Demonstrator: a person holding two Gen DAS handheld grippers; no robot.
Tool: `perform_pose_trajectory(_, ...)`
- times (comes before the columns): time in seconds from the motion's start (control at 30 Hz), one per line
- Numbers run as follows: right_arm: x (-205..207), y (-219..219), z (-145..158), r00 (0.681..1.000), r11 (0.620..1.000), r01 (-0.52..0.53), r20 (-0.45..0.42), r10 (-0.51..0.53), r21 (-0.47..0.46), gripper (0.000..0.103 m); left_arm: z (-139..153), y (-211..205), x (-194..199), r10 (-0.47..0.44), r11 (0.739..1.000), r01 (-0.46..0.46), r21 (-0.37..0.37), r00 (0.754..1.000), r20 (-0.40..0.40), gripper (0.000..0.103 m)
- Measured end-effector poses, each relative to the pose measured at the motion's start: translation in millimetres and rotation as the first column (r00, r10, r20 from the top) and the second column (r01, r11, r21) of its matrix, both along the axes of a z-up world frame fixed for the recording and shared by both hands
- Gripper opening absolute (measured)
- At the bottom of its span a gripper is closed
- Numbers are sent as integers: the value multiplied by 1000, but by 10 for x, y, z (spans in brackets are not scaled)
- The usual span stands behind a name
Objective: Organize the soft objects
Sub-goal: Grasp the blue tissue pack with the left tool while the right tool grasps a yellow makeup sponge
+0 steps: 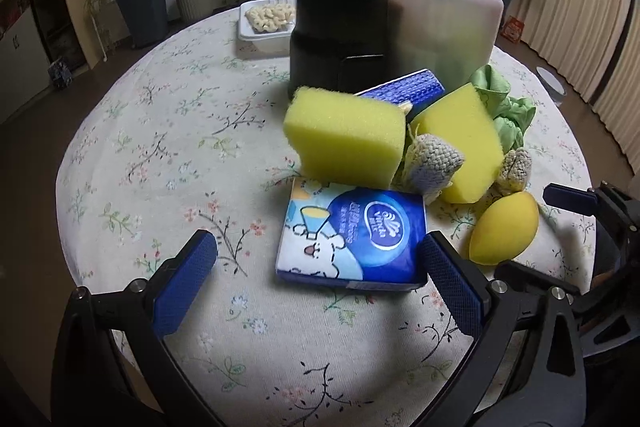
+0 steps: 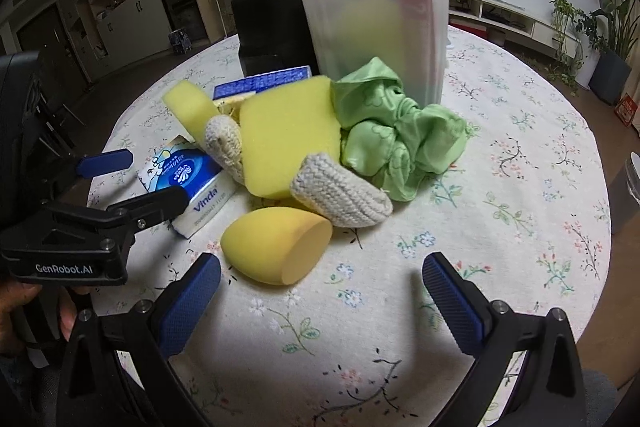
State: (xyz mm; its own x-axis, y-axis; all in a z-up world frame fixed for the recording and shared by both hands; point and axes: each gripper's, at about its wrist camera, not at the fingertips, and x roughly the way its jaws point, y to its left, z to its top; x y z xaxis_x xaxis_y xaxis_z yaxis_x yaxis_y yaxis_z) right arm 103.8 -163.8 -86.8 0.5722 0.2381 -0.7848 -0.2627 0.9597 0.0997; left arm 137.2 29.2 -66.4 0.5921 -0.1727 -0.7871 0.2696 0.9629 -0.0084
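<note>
A pile of soft things lies mid-table: two yellow sponges (image 1: pixel 346 135) (image 2: pixel 290 137), a blue tissue pack (image 1: pixel 354 241) (image 2: pixel 186 181), a yellow egg-shaped sponge (image 1: pixel 505 227) (image 2: pixel 276 245), knitted cloths (image 1: pixel 432 163) (image 2: pixel 340 193), a green cloth (image 2: pixel 396 135) (image 1: pixel 504 107) and a blue scrub pad (image 1: pixel 404 89) (image 2: pixel 262 81). My left gripper (image 1: pixel 318 259) is open just before the tissue pack, its right finger beside the pack's corner. My right gripper (image 2: pixel 320 277) is open, the egg sponge just ahead of its left finger. The left gripper also shows in the right wrist view (image 2: pixel 136 183).
Behind the pile stand a black container (image 1: pixel 340 27) (image 2: pixel 270 27) and an upturned translucent plastic bin (image 1: pixel 444 23) (image 2: pixel 376 27). A white tray of pale snacks (image 1: pixel 266 21) sits at the far edge. The round table has a floral cloth (image 1: pixel 180 147). Potted plants stand beyond.
</note>
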Motion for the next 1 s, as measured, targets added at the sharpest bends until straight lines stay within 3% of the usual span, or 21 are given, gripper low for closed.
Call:
perform_pose_trajectory(0.2, -13, 42, -35, 1000, 1000, 11, -11, -11, -3, 103, 9, -88, 2, -65, 998, 65, 25, 998, 14, 103)
perform_pose_trajectory(0.53, 33, 131, -69, 999, 999, 35, -13, -35, -40, 96, -50, -130, 75, -70, 996, 71, 53, 997, -14, 103)
perform_pose_trajectory(0.7, 62, 140, -59, 999, 999, 40, -4, -40, -37, 88, -137, -122, 107, -30, 994, 35, 101, 998, -48, 103)
perform_pose_trajectory(0.83, 122, 161, -34, 1000, 999, 29, 1, -28, -29, 77, -172, -64, 126, -13, 997, 18, 81, 998, -54, 102)
perform_pose_trajectory(0.87, 124, 175, -31, 1000, 999, 24, 5, -24, -29, 73, -168, -59, 128, -16, 997, 20, 76, 999, -51, 100)
perform_pose_trajectory(0.93, 110, 195, -23, 1000, 1000, 10, 13, -10, -24, 63, -163, -46, 125, -32, 998, 34, 50, 998, -49, 79)
perform_pose_trajectory(1.0, 88, 194, -15, 1000, 1000, 1, 15, -1, -10, 56, -147, -48, 119, -40, 998, 42, 39, 998, -41, 74)
